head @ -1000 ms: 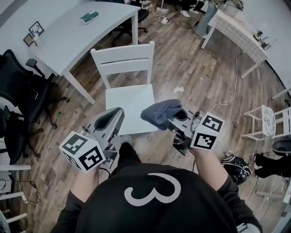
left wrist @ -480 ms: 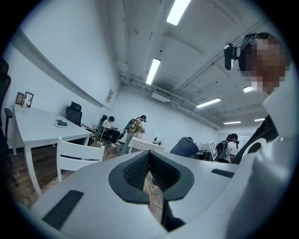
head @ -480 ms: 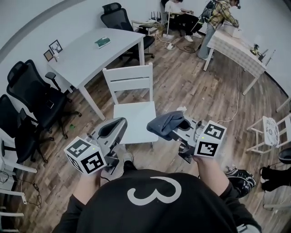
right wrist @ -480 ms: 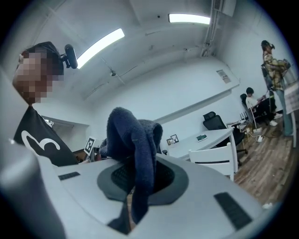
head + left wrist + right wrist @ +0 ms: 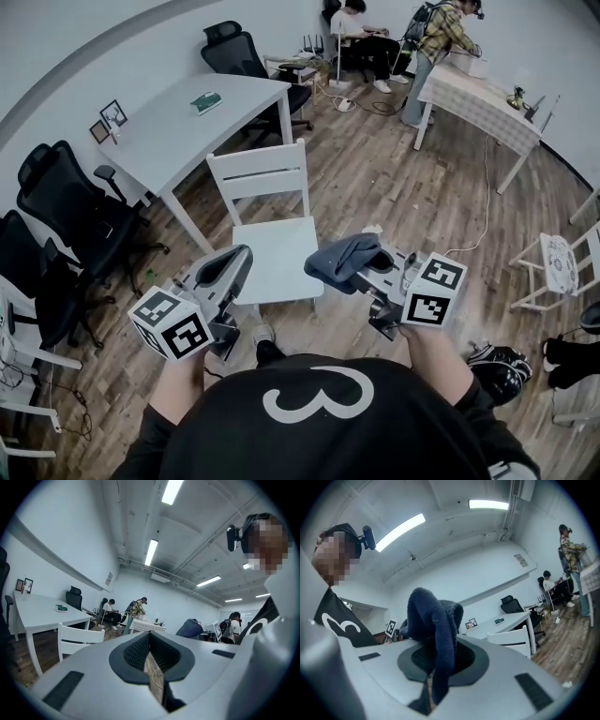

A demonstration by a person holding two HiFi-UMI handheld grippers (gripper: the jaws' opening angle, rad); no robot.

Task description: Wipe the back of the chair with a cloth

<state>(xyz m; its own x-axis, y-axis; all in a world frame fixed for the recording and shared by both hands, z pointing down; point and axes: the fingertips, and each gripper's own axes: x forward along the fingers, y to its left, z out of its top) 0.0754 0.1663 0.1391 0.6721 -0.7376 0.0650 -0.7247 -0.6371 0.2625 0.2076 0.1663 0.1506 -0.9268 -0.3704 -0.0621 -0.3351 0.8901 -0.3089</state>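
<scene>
Both grippers are held forward of the torso, side by side and apart. Left gripper (image 5: 232, 261): jaws together, nothing between them. Right gripper (image 5: 364, 270): jaws clamped on the cloth (image 5: 337, 255).

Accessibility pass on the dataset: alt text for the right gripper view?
The right gripper has its jaws shut on a dark blue cloth that bunches above them. Behind, to the right, a white chair stands by a white table.

Open floor (image 5: 375, 178) beside chair (image 5: 277, 258) (desk (image 5: 178, 127) close behind).
</scene>
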